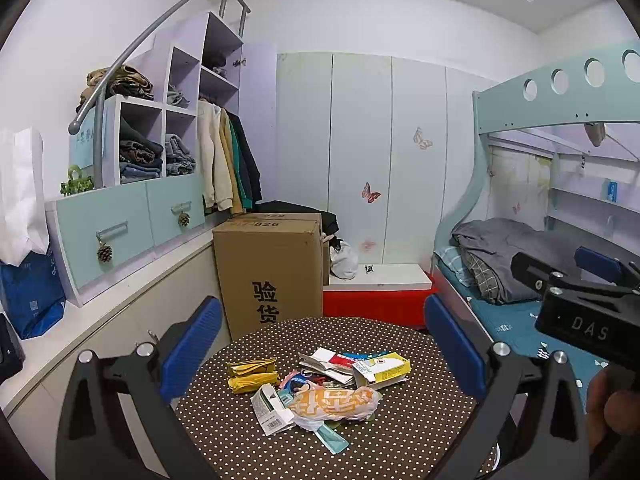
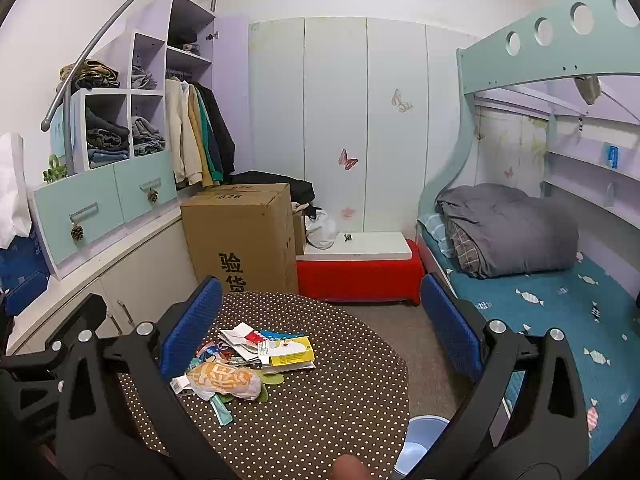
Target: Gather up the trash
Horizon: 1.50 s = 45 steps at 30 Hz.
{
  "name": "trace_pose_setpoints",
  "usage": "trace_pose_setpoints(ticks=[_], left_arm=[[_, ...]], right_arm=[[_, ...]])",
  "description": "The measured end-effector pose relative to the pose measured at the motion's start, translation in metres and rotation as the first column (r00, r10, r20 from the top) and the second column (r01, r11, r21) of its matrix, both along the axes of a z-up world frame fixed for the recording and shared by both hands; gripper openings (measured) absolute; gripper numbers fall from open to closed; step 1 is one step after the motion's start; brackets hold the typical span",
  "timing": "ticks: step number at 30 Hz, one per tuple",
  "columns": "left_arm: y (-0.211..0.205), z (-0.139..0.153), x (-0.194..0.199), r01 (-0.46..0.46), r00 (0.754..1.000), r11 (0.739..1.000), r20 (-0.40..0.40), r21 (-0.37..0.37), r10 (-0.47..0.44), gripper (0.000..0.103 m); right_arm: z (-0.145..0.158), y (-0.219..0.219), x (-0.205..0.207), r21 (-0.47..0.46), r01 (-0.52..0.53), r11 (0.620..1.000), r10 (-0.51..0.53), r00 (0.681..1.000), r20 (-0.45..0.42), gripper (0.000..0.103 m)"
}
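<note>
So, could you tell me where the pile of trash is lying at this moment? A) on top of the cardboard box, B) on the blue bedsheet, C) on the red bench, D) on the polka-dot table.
D: the trash pile of wrappers, a yellow box and a plastic bag lies on the brown polka-dot table, and both the left gripper and the right gripper are open and empty above it.

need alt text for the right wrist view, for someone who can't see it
An open right gripper hovers over a polka-dot table holding a trash pile of wrappers and paper. Behind stand a cardboard box and a bunk bed.
</note>
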<state>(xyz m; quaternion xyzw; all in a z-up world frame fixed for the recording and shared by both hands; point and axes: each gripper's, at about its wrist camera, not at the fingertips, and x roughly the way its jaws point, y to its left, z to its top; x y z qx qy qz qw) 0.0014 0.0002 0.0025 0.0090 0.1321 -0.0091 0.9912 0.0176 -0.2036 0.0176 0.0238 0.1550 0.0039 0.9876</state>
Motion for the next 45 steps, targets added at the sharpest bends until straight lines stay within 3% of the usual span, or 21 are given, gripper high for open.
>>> trace_pose_setpoints(ticks=[30, 45], left_arm=[[0.002, -0.006, 0.005, 0.007, 1.000, 1.000, -0.008, -0.008, -0.007, 0.099], [0.025, -0.041, 0.031, -0.032, 0.994, 0.999, -0.107, -0.012, 0.031, 0.099]], right_arm=[[-0.009, 0.002, 0.004, -0.005, -0.002, 1.000, 0.002, 1.000, -0.004, 0.097], [-0.037, 0.025, 0.041, -0.030, -0.054, 0.998, 0.051, 0.994, -0.094, 0.097]])
